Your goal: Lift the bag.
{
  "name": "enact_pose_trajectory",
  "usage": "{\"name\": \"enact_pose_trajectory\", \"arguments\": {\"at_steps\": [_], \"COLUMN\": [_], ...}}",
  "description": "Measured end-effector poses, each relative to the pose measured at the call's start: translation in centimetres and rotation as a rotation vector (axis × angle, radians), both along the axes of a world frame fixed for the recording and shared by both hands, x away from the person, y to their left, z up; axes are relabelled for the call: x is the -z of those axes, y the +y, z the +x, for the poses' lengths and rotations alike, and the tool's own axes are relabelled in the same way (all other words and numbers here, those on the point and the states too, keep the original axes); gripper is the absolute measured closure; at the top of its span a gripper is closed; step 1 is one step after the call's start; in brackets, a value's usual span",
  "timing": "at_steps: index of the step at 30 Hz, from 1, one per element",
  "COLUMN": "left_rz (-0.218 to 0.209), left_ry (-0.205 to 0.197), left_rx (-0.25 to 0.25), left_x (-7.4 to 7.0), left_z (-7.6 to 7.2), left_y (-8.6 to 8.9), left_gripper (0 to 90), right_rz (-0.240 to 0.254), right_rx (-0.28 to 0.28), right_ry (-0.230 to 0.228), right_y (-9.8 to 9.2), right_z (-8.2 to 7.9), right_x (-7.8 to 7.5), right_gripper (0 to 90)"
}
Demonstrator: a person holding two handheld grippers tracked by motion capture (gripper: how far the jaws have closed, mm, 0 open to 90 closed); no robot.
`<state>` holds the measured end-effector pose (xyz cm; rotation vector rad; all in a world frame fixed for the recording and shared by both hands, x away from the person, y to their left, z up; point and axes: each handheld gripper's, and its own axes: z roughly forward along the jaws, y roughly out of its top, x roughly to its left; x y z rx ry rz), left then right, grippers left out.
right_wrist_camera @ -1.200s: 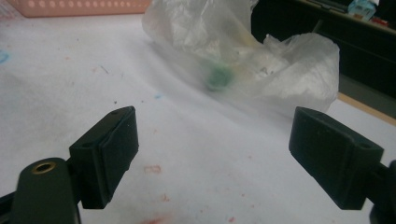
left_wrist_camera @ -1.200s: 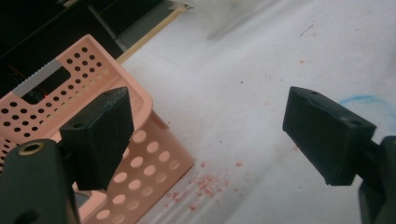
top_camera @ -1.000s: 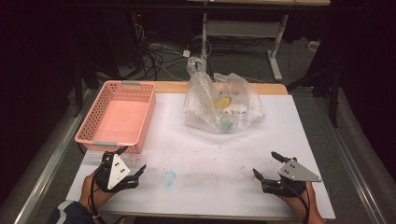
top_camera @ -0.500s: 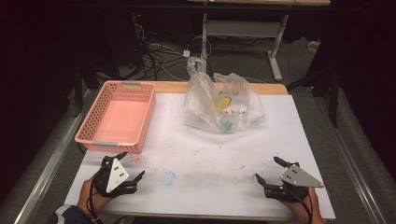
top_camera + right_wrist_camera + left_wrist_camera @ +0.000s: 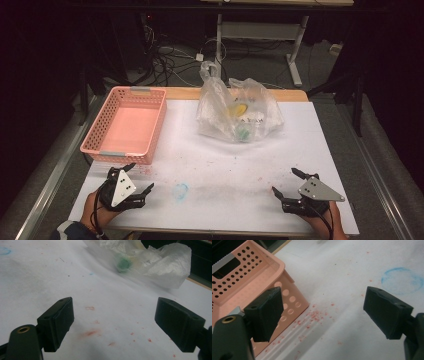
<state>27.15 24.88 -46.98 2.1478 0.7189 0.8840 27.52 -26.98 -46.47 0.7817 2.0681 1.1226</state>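
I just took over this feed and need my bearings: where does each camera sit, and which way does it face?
High view: above the person's side, looking forward and down on the table; both hands show, holding the left gripper and right gripper.
Left gripper view: rides the left gripper, facing the pink basket corner and a blue ring mark; own jaws apart.
Right gripper view: rides the right gripper, facing the plastic bag; own jaws apart.
Shared: basket, bag and ring mark also appear from above.

Ahead of your right jaws, the plastic bag [image 5: 150, 262] was blurred; its green [image 5: 123, 264] and yellow contents were unidentifiable. Left of your left jaws, the picture's edge cut the pink basket [image 5: 249, 282].
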Motion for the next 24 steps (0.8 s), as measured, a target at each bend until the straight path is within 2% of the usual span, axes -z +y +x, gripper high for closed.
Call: {"name": "enact_pose_trajectory", "arguments": {"at_steps": [7, 18, 24], "left_rz": [0.002, -0.004, -0.007], "left_ry": [-0.001, 0.028, 0.03], "left_rx": [-0.002, 0.0, -0.006], "left_x": [-0.06, 0.05, 0.01], "left_z": [0.04, 0.62, 0.74], "left_y": [-0.07, -0.28, -0.38], "left_gripper": [16.1, 16.1, 16.1], "right_rz": [0.004, 0.01, 0.003], "right_rx": [0.005, 0.012, 0.013], "right_ry": [-0.001, -0.002, 0.003], "right_y": [-0.18, -0.63, -0.7], "right_z": [0.17, 0.35, 0.43], "right_x": [0.0, -0.03, 0.07], "right_gripper": [16.5, 16.6, 16.4]}}
